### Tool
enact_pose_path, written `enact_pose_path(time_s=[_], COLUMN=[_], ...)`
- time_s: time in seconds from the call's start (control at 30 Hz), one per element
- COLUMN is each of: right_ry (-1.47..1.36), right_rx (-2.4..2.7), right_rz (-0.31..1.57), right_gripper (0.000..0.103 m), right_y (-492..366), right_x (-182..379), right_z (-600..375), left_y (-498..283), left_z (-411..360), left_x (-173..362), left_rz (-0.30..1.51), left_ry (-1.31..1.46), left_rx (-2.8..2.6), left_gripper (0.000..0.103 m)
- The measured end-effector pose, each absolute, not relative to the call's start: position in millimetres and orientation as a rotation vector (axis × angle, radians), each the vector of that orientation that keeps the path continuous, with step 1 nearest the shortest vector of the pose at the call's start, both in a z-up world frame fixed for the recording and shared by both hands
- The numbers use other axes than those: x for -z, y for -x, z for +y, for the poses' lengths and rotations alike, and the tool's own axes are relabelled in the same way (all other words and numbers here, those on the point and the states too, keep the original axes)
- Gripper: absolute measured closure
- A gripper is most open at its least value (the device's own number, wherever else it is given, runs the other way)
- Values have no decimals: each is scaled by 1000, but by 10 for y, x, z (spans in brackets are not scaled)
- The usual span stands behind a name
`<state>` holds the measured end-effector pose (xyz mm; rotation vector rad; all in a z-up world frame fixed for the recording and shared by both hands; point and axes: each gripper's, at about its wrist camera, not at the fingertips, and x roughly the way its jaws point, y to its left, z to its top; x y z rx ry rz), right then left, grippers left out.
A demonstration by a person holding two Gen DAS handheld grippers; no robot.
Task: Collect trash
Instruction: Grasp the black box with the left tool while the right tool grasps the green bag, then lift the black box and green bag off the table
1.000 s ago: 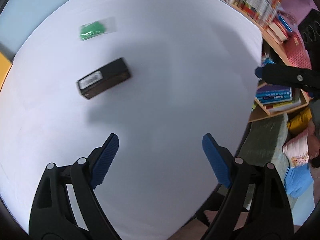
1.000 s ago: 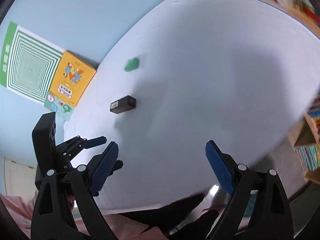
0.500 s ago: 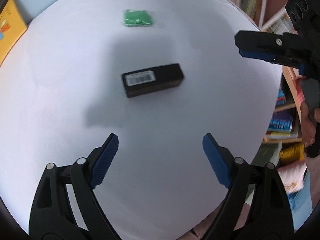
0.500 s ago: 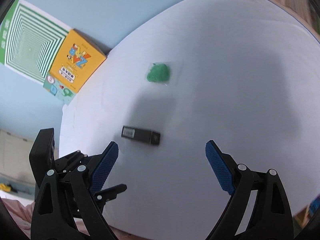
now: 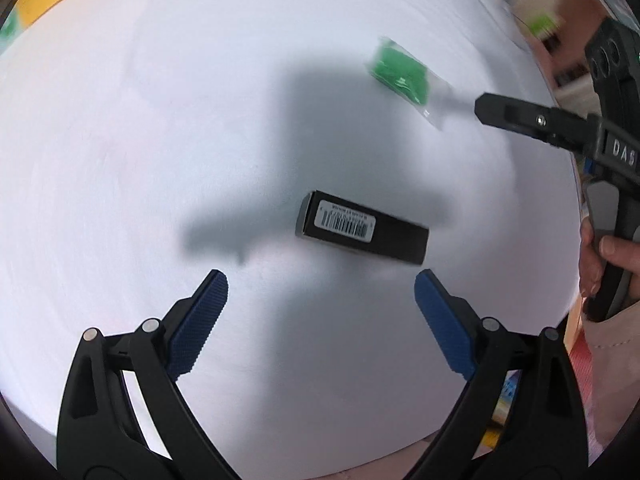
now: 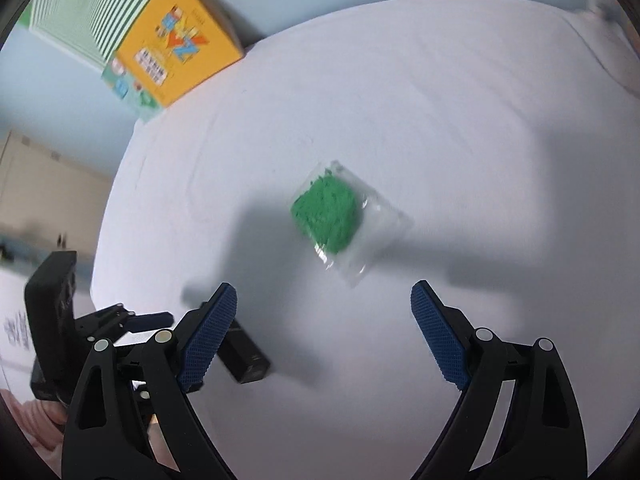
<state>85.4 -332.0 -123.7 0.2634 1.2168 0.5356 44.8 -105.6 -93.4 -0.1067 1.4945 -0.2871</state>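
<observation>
**Both grippers lined up over the trash**

While the black carton (image 5: 362, 233) lay just beyond the left gripper (image 5: 321, 322), its fingers had just been opening and stood wide, empty. Farther right on the white bench (image 6: 460, 100), the green packet (image 6: 334, 218) sat ahead of the right gripper (image 6: 324, 334), also wide and empty. Approach seemed underway; each next needed lowering astride its item before closing.
</observation>
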Motion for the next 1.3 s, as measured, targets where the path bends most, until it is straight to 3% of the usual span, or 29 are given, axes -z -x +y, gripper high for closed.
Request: enact_pose_path(time_s=[0.7, 0.9, 1.0, 1.03, 1.1, 1.17, 1.3], right_ry=[337, 410, 436, 447, 442, 431, 397], right_rx=[-757, -782, -764, -752, -748, -742, -733], right_rz=[1151, 1112, 1087, 1077, 1075, 1075, 1082], right_gripper=[17, 23, 38, 48, 53, 58, 60], right_y=[-1279, -1310, -1309, -1315, -1327, -1329, -1341], right_x=[1424, 1437, 1426, 1419, 1412, 1406, 1371], right_z=[-2741, -2605, -2616, -2614, -2617, -2618, -2614], left_y=[-418, -566, -594, -672, -620, -599, -587], left_z=[-1125, -1293, -1322, -1476, -1408, -1372, -1285], left_x=[1169, 1238, 1221, 1232, 1206, 1188, 1194], left_rz=[1535, 1525, 1512, 1509, 1500, 1492, 1497], left_ry=[410, 399, 367, 352, 324, 293, 311], left_rx=[-61, -109, -123, -127, -131, -140, -92], left_gripper=[9, 18, 30, 37, 48, 78, 79])
